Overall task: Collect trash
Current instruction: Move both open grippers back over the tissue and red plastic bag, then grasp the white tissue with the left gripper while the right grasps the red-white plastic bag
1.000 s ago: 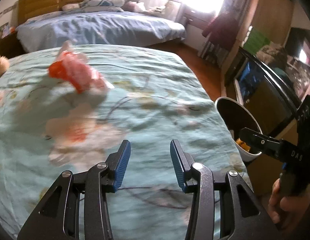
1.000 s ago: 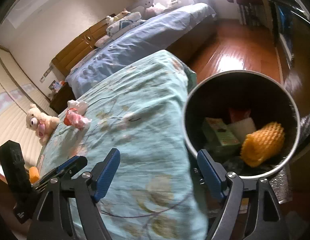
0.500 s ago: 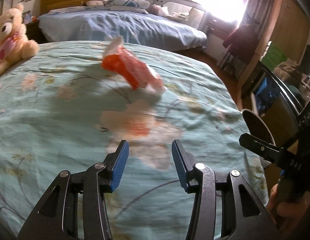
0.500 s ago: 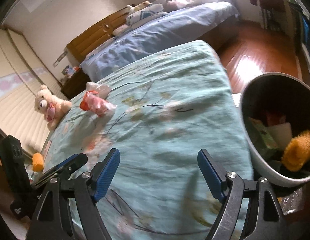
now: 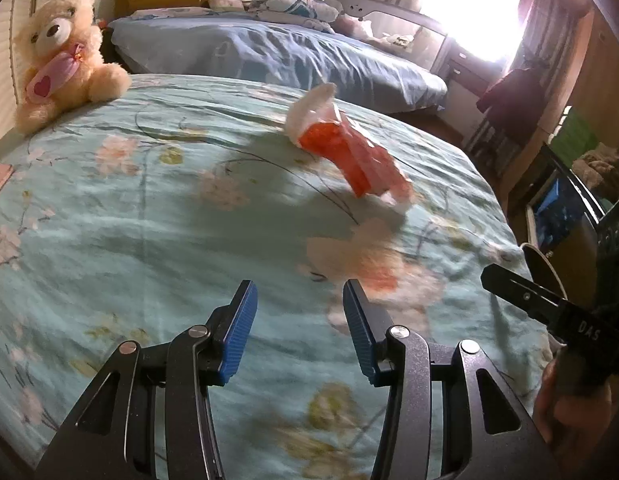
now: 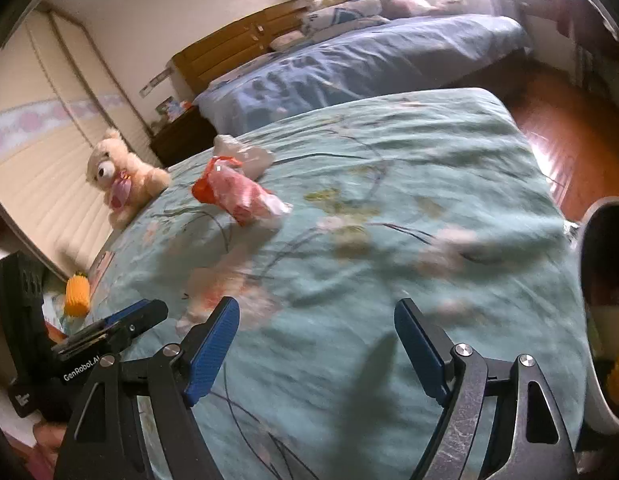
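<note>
A crumpled orange-red plastic wrapper (image 5: pixel 351 156) (image 6: pixel 237 192) lies on the teal flowered bedspread (image 5: pixel 149 208) (image 6: pixel 409 160), with a white crumpled piece (image 5: pixel 309 110) (image 6: pixel 245 154) at its far end. My left gripper (image 5: pixel 297 292) hovers open over the bedspread, well short of the wrapper, nothing between its blue pads. My right gripper (image 6: pixel 317 312) is open wide and empty. The round trash bin (image 6: pixel 601 320) (image 5: pixel 543 268) stands beyond the bed's right edge. An orange foam net (image 6: pixel 76 290) lies at the bed's left edge.
A cream teddy bear (image 5: pixel 57 52) (image 6: pixel 121 172) sits at the bed's far left. A second bed with a blue cover (image 5: pixel 277 52) stands behind. A wooden floor (image 6: pixel 569 128) runs to the right, and a person's hand (image 5: pixel 569 412) holds the right gripper.
Both views have swung left across the bed. The bin has slid to the right edge of both views. The wrapper and the teddy bear have come closer and more central.
</note>
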Demonstrator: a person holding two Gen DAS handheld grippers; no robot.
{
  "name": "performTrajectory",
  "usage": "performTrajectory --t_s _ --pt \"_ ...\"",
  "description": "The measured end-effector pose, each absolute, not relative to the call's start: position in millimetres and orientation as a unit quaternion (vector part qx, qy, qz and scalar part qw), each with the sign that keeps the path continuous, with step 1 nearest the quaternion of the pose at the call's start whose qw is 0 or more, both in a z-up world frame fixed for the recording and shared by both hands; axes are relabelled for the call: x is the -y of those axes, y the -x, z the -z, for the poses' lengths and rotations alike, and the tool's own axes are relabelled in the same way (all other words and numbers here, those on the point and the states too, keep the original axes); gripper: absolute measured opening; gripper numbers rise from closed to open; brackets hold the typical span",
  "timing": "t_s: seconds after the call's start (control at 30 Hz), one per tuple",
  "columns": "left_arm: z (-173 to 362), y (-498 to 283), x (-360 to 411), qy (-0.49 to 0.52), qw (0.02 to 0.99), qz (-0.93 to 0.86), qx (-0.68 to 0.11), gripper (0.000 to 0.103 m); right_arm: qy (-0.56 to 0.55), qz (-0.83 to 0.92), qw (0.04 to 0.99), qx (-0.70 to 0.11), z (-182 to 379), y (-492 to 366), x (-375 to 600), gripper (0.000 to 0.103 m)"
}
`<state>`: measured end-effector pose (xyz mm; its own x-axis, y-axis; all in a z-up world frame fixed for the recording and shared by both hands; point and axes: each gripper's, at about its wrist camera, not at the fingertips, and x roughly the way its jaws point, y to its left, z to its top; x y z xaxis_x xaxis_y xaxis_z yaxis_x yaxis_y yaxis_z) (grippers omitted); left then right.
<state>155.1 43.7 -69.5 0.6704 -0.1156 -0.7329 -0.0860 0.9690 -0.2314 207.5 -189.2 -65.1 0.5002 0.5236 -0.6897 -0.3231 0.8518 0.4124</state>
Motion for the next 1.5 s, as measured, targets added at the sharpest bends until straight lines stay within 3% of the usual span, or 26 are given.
performTrajectory --t_s 0.6,0.63,0.67,0.7,0.87,1.03,1.2,1.5 --pt "73.7 -197.9 -73.1 0.111 0.899 -0.004 -0.423 0.05 -0.04 -0.299 0.858 -0.416 60.9 -275.3 113.8 0.08" --pt "74.1 -199.9 -73.9 0.111 0.899 -0.004 -0.424 0.05 -0.038 -0.301 0.857 -0.418 62.3 -278.8 110.4 0.079" --pt "74.4 -202.3 -74.3 0.109 0.898 -0.004 -0.425 0.05 -0.036 -0.301 0.855 -0.421 64.1 -281.9 107.6 0.07" --pt "74.1 -203.7 -74.1 0.108 0.898 -0.004 -0.425 0.05 -0.036 -0.302 0.853 -0.425 66.4 -284.6 105.3 0.053" --pt "73.0 -216.8 -69.3 0.104 0.9 0.0 -0.424 0.053 -0.054 -0.309 0.848 -0.426 69.1 -284.8 111.4 0.034" --pt "68.1 -239.6 -54.2 0.094 0.904 0.014 -0.417 0.054 -0.102 -0.292 0.848 -0.43 68.5 -269.6 144.0 0.029" --pt "62.5 -264.8 -34.5 0.072 0.911 0.019 -0.405 0.063 -0.144 -0.257 0.854 -0.43 70.8 -248.8 181.0 0.029" --pt "65.3 -312.7 -24.7 0.068 0.914 -0.004 -0.399 0.061 -0.162 -0.218 0.866 -0.419 73.0 -238.5 196.1 0.028"
